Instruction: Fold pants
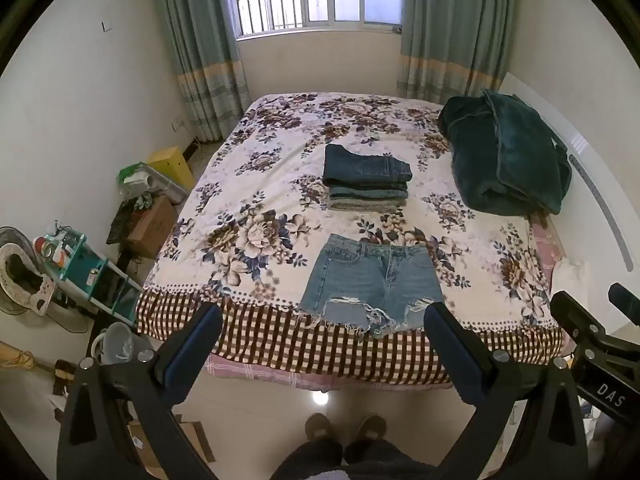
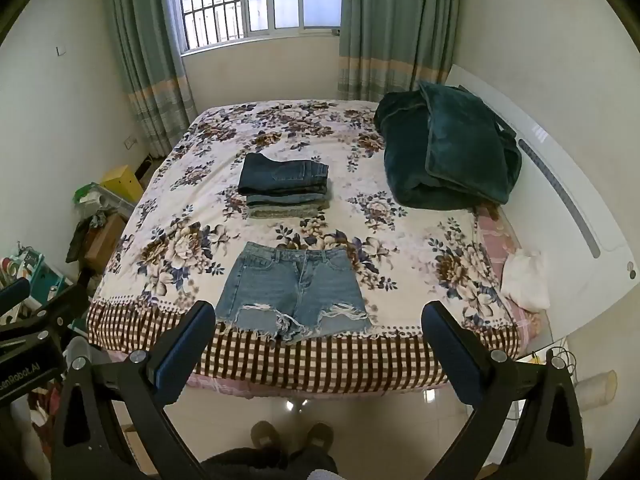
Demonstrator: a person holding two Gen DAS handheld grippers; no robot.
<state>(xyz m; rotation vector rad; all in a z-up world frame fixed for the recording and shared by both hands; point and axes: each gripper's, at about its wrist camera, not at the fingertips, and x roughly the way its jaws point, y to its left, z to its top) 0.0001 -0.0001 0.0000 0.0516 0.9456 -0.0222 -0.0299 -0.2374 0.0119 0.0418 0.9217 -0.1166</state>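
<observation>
Near the foot edge of the bed [image 1: 280,128], a pair of light-blue denim shorts [image 1: 370,280] lies spread flat on the floral bedspread, waistband toward the window and frayed, ripped leg hems reaching onto the brown checked border. Behind the shorts, toward the middle of the mattress, sits a stack of folded pants [image 1: 366,178], a dark-blue pair on top of lighter denim and a grey piece at the bottom; bare bedspread shows between the stack and the shorts. A bundled dark-green blanket [image 1: 506,156] lies on the right side by the white headboard, well apart from both, and in the right wrist view a white cloth [image 2: 524,278] lies crumpled by the bed's right edge. Both claws hang above the tiled floor in front of the bed, short of the mattress and touching nothing. The left gripper [image 1: 322,322] has its jaws spread wide and empty, the shorts' hems showing between the blue pads; the right gripper [image 2: 318,320] is likewise spread wide and empty, with the shorts just inside its left finger. Nothing lies between either claw and the shorts except the bed's edge. On the floor left of the bed stand a yellow box [image 1: 170,162], a cardboard box [image 1: 154,226], a teal shelf unit [image 1: 86,268] crowded with small items, and a fan [image 1: 18,272]. The person's two shoes [image 1: 346,432] show at the bottom of both views.
</observation>
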